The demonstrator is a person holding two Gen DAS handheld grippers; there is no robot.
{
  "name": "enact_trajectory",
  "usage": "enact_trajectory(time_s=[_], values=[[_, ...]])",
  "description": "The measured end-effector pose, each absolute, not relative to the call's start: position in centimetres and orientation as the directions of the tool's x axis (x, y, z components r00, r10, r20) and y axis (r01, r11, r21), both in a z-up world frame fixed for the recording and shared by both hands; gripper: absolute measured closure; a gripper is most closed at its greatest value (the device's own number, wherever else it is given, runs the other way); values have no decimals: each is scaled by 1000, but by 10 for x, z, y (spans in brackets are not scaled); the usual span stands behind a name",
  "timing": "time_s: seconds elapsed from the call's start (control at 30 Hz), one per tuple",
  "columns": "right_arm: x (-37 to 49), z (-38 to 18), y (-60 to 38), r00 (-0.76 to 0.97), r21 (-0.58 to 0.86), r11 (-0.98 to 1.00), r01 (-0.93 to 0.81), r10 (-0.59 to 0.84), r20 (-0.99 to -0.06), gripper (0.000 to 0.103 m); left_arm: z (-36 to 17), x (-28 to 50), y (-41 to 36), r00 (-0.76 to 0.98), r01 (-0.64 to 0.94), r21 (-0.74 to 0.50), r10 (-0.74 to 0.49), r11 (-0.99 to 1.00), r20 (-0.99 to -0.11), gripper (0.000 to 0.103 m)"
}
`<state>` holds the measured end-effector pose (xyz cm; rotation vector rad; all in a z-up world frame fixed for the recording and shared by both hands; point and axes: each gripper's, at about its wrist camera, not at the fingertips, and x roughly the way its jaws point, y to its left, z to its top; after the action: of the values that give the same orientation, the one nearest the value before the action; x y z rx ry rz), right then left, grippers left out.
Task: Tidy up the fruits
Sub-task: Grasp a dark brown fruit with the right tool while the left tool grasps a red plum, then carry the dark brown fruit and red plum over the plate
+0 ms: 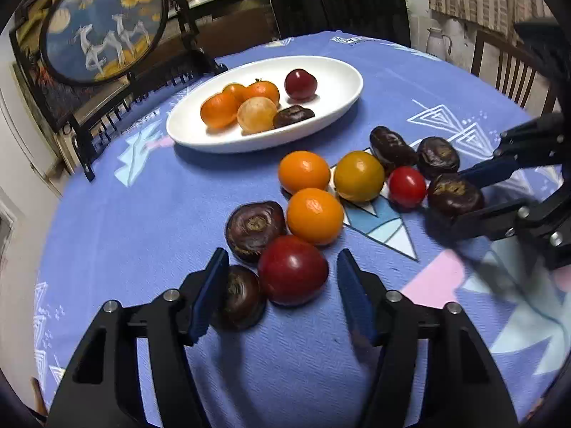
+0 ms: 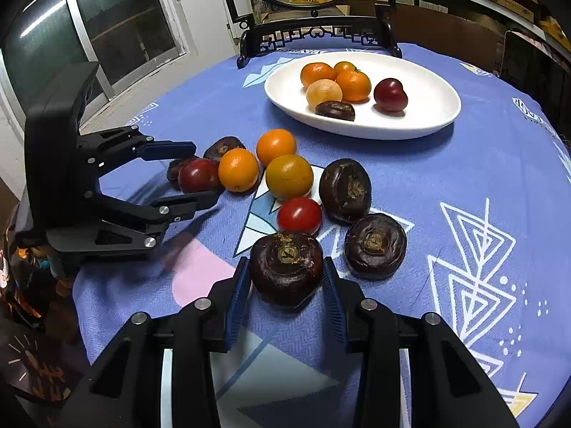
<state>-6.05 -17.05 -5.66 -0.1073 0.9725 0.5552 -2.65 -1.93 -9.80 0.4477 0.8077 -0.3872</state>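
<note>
Your right gripper (image 2: 287,281) sits low with a dark chestnut (image 2: 285,267) between its fingers; the pads look to be on its flanks, so I read it as clamped, since that nut is the nearest of the loose pile and easiest to lift clear. Your left gripper (image 1: 282,278) stands apart around a red plum (image 1: 292,269). The left pad touches a second chestnut (image 1: 241,297) instead, and a gap shows at the right pad, so nothing is gripped there; closing now would likely squeeze both.

Beyond them, oranges (image 1: 314,215), a cherry tomato (image 2: 299,215) and more chestnuts lie bunched on the blue cloth (image 2: 464,164). The white plate (image 2: 442,107) farther back already holds oranges, a plum and a chestnut, so it is evidently where each fruit goes.
</note>
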Motion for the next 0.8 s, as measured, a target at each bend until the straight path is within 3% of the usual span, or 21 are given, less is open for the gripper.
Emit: enact_trajectory(time_s=[0.07, 0.1, 0.53, 0.8], values=[[-60, -57, -170, 437, 160, 854, -496, 404, -804, 62, -97, -28, -20, 633, 502, 242, -162, 830, -757, 52], [-60, -56, -169, 439, 159, 853, -498, 406, -802, 63, -96, -28, -20, 612, 522, 211, -191, 826, -767, 66], [-67, -45, -177, 463, 148, 851, -503, 411, -786, 63, -59, -31, -10, 635, 505, 113, -280, 855, -720, 66], [-50, -5, -186, 544, 129, 857, -499, 425, -724, 63, -23, 8, -13, 707, 385, 109, -217, 917, -673, 66]])
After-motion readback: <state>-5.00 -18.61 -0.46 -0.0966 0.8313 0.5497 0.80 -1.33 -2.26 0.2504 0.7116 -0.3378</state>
